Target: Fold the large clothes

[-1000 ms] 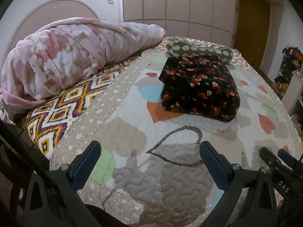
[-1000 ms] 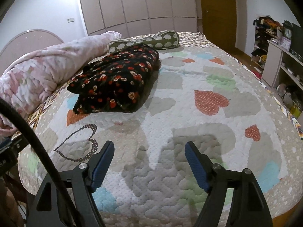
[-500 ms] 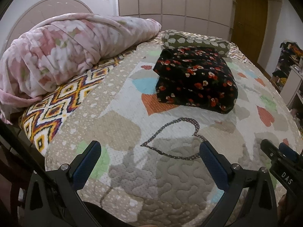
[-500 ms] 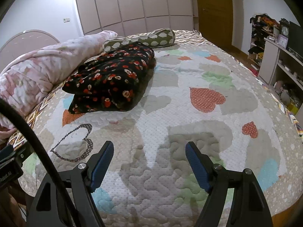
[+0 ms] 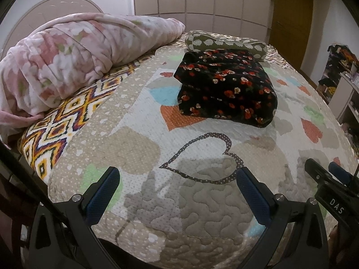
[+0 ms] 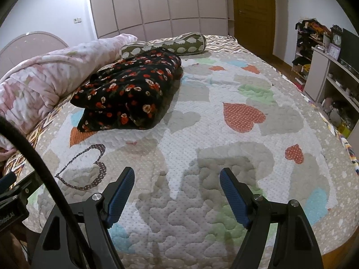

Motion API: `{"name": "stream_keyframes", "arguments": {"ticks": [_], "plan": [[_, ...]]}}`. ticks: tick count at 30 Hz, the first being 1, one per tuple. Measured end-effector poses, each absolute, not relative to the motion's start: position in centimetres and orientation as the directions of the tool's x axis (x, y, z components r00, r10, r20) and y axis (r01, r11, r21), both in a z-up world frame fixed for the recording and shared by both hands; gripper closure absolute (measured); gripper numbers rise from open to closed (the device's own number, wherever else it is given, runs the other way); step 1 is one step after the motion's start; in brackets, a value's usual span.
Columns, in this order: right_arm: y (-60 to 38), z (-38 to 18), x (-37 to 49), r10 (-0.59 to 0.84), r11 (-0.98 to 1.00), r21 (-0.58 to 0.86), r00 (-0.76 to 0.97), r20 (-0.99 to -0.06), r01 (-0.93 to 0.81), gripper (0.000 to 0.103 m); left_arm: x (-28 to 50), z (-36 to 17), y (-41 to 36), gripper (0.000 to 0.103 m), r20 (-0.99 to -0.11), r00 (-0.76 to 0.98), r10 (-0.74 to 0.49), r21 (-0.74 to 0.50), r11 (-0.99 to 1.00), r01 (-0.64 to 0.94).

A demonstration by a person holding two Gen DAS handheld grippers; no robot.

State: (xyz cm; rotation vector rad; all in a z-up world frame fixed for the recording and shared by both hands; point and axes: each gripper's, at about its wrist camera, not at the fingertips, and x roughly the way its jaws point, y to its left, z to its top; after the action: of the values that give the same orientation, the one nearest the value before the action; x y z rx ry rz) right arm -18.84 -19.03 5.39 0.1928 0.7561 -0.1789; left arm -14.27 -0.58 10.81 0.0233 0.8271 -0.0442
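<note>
A black garment with red and white flowers [image 5: 226, 87] lies folded into a thick rectangle on the heart-patterned quilt [image 5: 134, 148], in the far middle of the bed. It also shows in the right wrist view [image 6: 130, 92], at the upper left. My left gripper [image 5: 177, 186] is open and empty, held over the near end of the bed, well short of the garment. My right gripper [image 6: 177, 186] is open and empty too, over the quilt [image 6: 224, 134] near the foot. Its tip shows at the right edge of the left wrist view [image 5: 325, 179].
A rolled pink floral blanket [image 5: 74, 58] lies along the left side of the bed. A green bolster pillow [image 5: 224, 42] sits just behind the garment. A shelf unit with clutter [image 6: 332, 71] stands to the right of the bed. Wardrobe doors [image 6: 157, 6] line the far wall.
Both grippers have drawn back a little from the folded garment toward the foot of the bed. Both stayed open. The garment has not moved.
</note>
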Motion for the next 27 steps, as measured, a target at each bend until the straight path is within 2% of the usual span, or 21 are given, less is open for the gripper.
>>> {"name": "stream_keyframes", "arguments": {"ticks": [27], "plan": [[-17.0, 5.0, -17.7, -0.130, 0.981, 0.012, 0.694, -0.708, 0.195, 0.020, -13.5, 9.5, -0.1, 0.000, -0.765, 0.643, -0.041, -0.008, 0.998, 0.054]]}}
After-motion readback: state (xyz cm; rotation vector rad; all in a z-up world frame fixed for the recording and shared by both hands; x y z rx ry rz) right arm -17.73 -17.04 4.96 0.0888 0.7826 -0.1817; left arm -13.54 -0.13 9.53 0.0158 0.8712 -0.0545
